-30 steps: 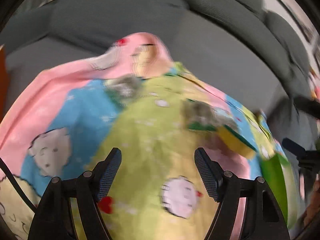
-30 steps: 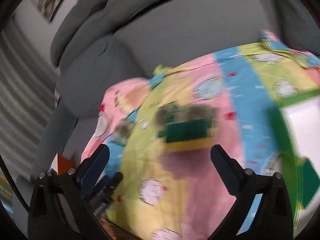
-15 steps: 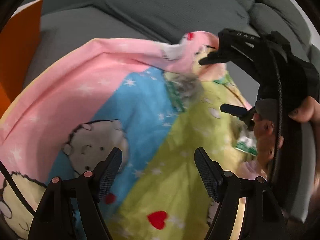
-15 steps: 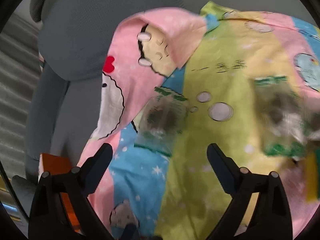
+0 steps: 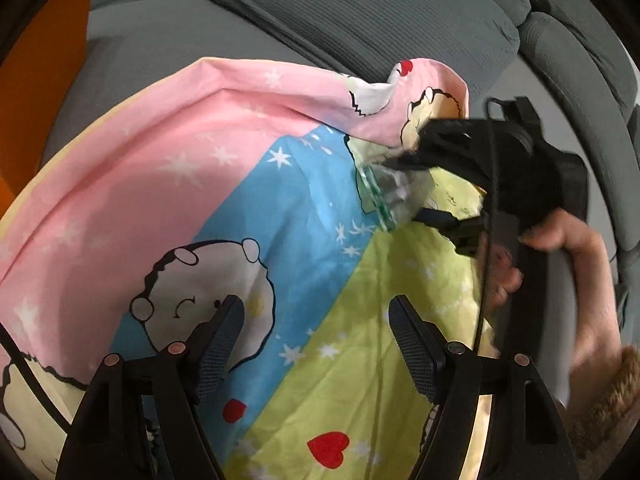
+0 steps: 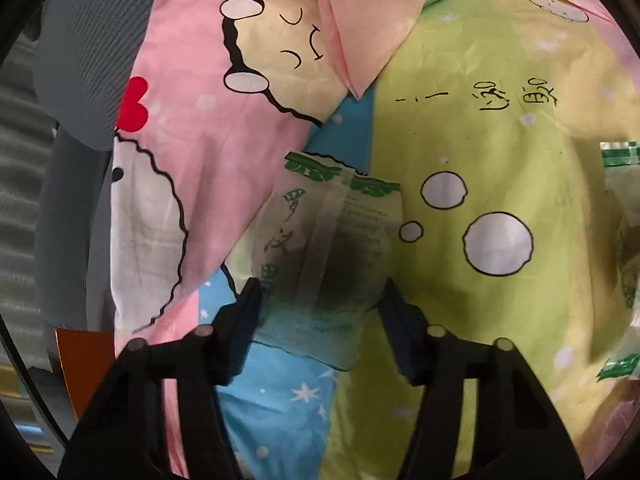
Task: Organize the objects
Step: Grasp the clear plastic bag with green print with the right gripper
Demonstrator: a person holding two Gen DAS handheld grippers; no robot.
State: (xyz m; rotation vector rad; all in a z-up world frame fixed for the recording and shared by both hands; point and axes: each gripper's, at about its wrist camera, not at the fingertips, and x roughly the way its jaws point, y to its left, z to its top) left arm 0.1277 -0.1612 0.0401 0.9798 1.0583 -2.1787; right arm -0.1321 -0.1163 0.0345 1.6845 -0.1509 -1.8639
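- Right wrist view shows the big cartoon sheet (image 6: 460, 184) spread over the grey sofa (image 6: 76, 64), filling almost the whole picture.
- Sitting on that sheet, the clear packet (image 6: 328, 248) with green print lies right in front of the right gripper (image 6: 320, 300), and its long side runs from 6 o'clock up toward 12.
- Its near end sits between the two jaws, which have just been closing in on it. The pads seem to touch its sides, but the near part looks smudgy, so I cannot be sure they squeeze it yet.
- A second packet (image 6: 624, 248) peeks in at 3 o'clock, well apart.
- Left wrist view shows the left gripper (image 5: 316, 344) wide apart with nothing in it, only sheet below; the packet sits far off at 1 o'clock, so the right hand (image 5: 576, 280) is much nearer.
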